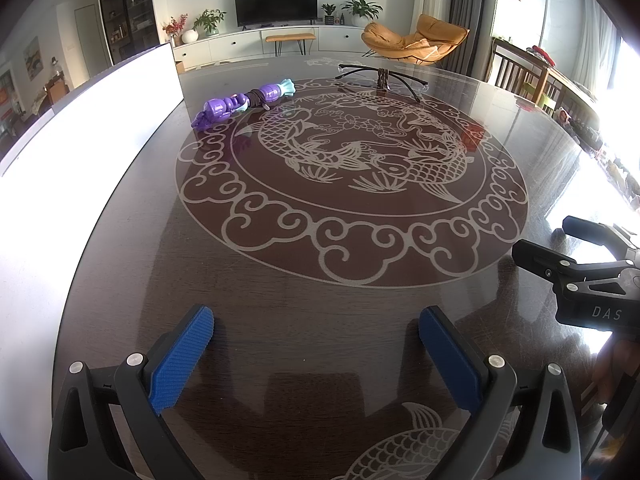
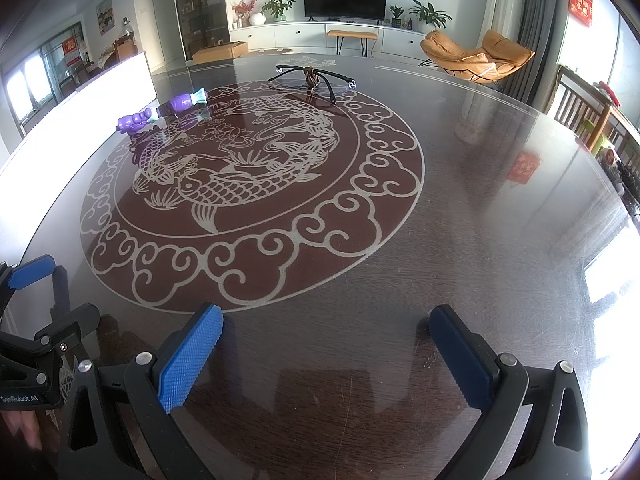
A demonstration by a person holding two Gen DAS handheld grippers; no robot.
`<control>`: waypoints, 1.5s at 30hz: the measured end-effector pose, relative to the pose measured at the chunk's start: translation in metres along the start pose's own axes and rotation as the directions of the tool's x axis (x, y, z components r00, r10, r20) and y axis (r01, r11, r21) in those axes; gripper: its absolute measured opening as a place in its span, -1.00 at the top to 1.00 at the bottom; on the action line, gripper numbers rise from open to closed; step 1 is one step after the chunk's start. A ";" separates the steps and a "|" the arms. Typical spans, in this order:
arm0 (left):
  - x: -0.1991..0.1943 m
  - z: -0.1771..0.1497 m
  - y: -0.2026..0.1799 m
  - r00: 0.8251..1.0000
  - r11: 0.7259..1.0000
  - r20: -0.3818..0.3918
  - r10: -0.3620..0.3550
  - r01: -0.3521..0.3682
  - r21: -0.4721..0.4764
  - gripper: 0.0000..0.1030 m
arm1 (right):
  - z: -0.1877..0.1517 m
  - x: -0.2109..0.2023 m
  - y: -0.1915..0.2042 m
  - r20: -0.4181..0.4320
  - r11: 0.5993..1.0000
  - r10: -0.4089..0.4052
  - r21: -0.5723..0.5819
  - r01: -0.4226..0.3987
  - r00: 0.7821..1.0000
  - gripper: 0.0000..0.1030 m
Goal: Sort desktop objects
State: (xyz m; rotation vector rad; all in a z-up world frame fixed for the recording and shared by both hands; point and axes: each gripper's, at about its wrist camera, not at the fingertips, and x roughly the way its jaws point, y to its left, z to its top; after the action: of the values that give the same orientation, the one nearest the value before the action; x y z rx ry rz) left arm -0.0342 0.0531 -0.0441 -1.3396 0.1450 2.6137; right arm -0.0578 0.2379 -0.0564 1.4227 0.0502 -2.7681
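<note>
Left gripper (image 1: 316,344): blue-padded fingers (image 1: 182,360) spread wide, nothing between them, hovering over the near part of the table (image 1: 280,300) without touching any object; right gripper (image 2: 326,344): blue-padded fingers (image 2: 190,362) likewise spread wide, gripping nothing, positioned just beside the left unit above the near table edge. Beyond the fingers: bare dark glass surface, then the etched fish medallion (image 1: 352,184) at table centre. Far left rim of the medallion: purple toy (image 1: 244,104) with teal tip and a dark band around its middle, lying flat, close to the white board (image 1: 100,120) at the left table edge. Far side of the medallion: black-framed glasses (image 1: 380,76) with temples unfolded, a small brown object (image 1: 383,77) at the bridge, identity not determinable; well apart from the toy and from both grippers.
</note>
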 end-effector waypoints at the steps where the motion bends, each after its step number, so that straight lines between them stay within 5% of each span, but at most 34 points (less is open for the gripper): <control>1: 0.000 0.000 0.000 1.000 1.000 0.000 0.000 0.000 0.000 -1.00 | 0.000 0.000 0.000 0.000 1.000 0.000 0.000 0.000 1.000 -1.00; 36: -0.001 -0.001 0.000 1.000 1.000 -0.002 -0.009 0.009 0.008 -1.00 | 0.000 0.000 0.000 0.000 1.000 0.000 0.000 0.000 1.000 -1.00; 45: 0.042 0.062 0.035 1.000 1.000 -0.009 -0.003 0.003 0.008 -1.00 | 0.000 0.000 0.000 0.000 1.000 0.000 0.000 0.000 1.000 -1.00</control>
State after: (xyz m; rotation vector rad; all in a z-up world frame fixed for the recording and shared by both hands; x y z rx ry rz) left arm -0.1148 0.0353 -0.0420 -1.3479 0.1552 2.6021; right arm -0.0579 0.2379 -0.0562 1.4225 0.0502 -2.7679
